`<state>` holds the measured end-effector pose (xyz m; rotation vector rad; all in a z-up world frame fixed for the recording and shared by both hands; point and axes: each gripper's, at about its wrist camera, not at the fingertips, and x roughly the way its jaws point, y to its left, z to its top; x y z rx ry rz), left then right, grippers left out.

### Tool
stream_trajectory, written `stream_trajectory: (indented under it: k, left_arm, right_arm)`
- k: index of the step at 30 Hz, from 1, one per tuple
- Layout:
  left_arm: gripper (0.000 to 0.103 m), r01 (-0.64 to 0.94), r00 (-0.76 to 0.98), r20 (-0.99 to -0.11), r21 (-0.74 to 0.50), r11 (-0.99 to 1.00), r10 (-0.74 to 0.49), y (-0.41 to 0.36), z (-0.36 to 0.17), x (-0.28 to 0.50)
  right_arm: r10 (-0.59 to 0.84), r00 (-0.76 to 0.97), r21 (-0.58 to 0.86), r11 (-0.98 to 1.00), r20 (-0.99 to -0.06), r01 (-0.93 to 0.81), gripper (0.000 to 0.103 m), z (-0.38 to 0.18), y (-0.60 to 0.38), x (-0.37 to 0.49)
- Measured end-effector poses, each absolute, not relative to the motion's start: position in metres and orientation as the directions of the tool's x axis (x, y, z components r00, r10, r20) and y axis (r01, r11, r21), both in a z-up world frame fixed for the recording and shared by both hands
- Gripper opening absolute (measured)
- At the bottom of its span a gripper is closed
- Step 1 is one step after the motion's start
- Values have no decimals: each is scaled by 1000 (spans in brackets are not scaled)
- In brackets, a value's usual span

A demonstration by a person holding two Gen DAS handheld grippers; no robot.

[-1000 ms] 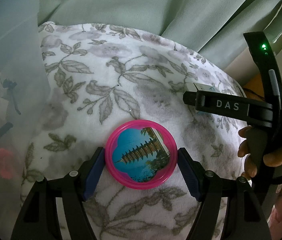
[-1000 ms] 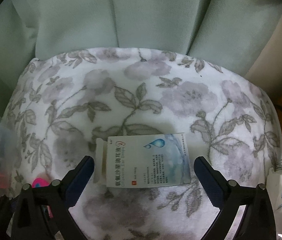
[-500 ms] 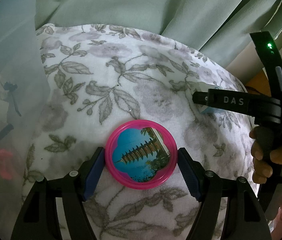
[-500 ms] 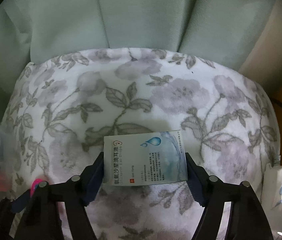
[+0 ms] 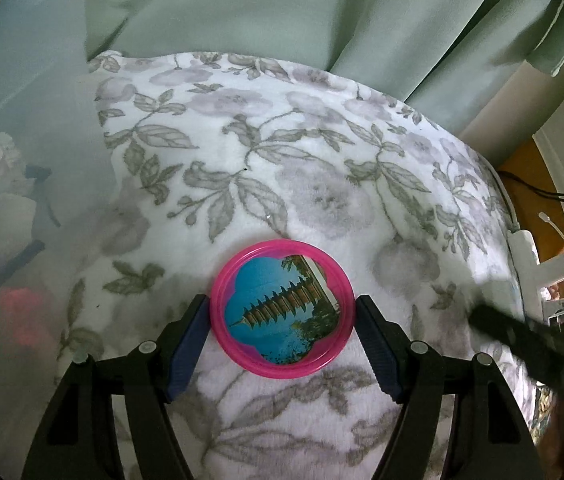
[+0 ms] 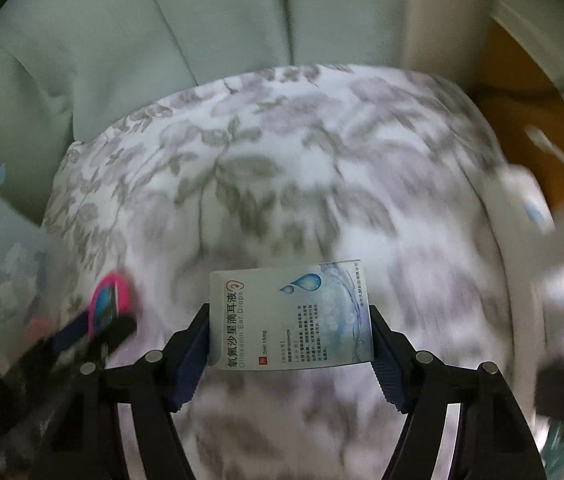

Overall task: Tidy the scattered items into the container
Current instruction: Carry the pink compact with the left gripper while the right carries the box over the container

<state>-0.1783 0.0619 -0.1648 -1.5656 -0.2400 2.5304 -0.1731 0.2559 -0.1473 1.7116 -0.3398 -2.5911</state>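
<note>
Pink-rimmed round mirror (image 5: 281,309) sits clamped in the left gripper (image 5: 282,336); the right gripper (image 6: 288,344) grips the ear-drops box (image 6: 290,316) by its ends. Translucent container (image 5: 13,200) lies left of both. Risk: the smooth rim slips free, or the thin carton buckles.

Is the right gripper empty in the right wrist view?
No: the right gripper is closed on the ear drops box, with a finger pressed against each side.
</note>
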Motion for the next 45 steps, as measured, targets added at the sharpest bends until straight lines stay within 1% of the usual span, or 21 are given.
stream_trajectory:
  k: [7,14,20,27,38,45]
  left_arm:
    - [74,-89,-472,-853,-203,-975,221,68,-129,-151]
    - [74,-146,-534,-818,-162,-976,215,71,-80,-116]
    - [74,-158,-585,-779,-163,-974,226,68,-43,-94]
    - [74,-204,-671,-694,-165,-965,260,67,11,-70]
    - [74,-210,-780,-556,-201,-957,287,33,79,-45]
    - [74,-179,-835,-485,-208,-962,260,-1,106,-33]
  right_arm:
    - [-175,-466,283,-944,-867,-172,75,-119,271,-110]
    - [-225,-561,358,-923,-797,-138,75,-82,266,-83]
    - [-257,-621,404,-909,-740,-105,75,-57,262,-63]
    - [-265,-693,433,-898,-671,-75,75,-23,264,-43]
    - [-274,-776,428,-904,-568,6,75,38,248,-20]
    - [-322,-801,405,-908,-505,109,75,79,215,-14]
